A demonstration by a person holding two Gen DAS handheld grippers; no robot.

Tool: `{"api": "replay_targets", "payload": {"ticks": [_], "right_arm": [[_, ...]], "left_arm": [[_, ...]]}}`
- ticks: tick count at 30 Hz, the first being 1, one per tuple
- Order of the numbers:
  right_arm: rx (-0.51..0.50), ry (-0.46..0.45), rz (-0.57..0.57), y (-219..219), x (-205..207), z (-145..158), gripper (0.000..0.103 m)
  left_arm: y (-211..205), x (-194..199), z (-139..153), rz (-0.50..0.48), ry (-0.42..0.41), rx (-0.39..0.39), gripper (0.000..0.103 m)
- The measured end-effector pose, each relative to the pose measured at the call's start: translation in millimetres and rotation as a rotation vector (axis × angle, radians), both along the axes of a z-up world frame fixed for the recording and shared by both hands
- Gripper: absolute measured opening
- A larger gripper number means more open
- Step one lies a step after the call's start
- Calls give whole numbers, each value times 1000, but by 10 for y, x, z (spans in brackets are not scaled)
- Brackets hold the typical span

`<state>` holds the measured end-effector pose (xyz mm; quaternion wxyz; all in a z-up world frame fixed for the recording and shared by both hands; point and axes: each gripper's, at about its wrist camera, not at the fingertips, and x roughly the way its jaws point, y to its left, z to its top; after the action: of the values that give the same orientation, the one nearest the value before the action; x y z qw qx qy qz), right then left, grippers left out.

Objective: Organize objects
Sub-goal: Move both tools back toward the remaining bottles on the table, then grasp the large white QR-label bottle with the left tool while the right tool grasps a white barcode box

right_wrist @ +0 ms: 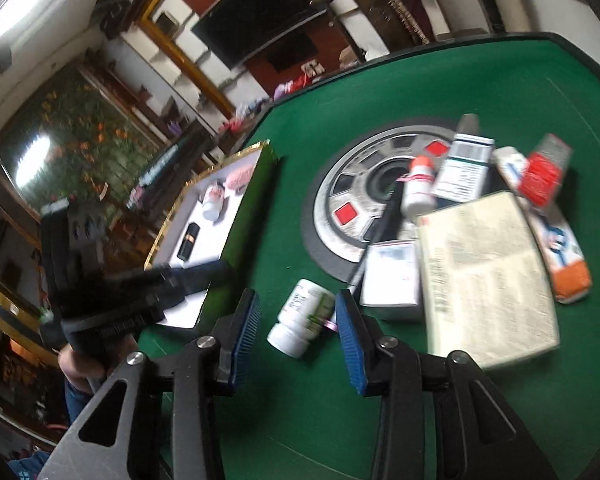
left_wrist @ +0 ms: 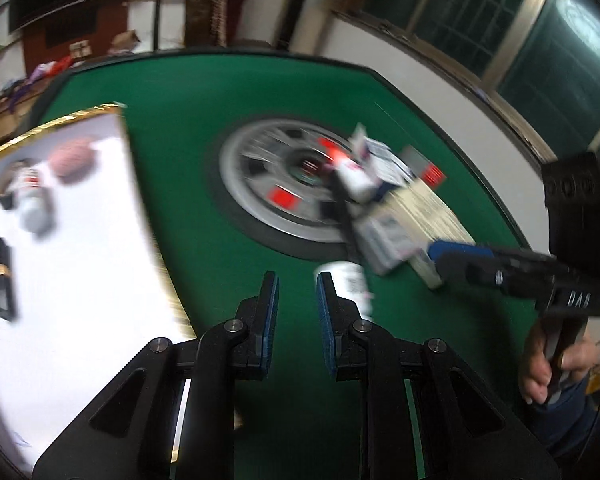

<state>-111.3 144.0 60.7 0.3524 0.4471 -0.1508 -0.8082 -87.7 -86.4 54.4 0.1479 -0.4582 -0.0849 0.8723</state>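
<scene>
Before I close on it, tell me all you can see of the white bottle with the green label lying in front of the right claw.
The bottle is white plastic by the look of it, with a green-and-white label and a white cap. It lies on its side on the green table, cap toward the camera, between the open fingers of the right claw but apart from both pads. A bit of pink shows at its right side. The white box lies close on its right. The label text is too blurred to read.

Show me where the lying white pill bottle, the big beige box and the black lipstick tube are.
white pill bottle [right_wrist: 300, 322]: right wrist view, label at mid-body.
big beige box [right_wrist: 486, 276]: right wrist view, centre of top face.
black lipstick tube [right_wrist: 189, 242]: right wrist view, mid-body, in the tray.
</scene>
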Motion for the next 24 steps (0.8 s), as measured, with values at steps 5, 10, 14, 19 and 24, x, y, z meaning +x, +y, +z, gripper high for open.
{"api": "replay_targets", "payload": {"ticks": [5, 10, 14, 19, 24], "right_arm": [[-65, -33, -58, 310, -62, 5, 41], [-102, -46, -63, 371, -26, 46, 44], [-104, -40, -64, 366, 2, 60, 45], [-98, -52, -67, 347, -18, 24, 45], [-89, -40, -71, 335, -14, 42, 45]], "left_arm": [[306, 3, -75, 13, -8, -60, 17], [405, -21, -120, 23, -12, -89, 17], [539, -72, -192, 15, -6, -131, 21], [717, -85, -217, 2, 20, -218, 23], [712, -133, -255, 14, 12, -211, 27]]}}
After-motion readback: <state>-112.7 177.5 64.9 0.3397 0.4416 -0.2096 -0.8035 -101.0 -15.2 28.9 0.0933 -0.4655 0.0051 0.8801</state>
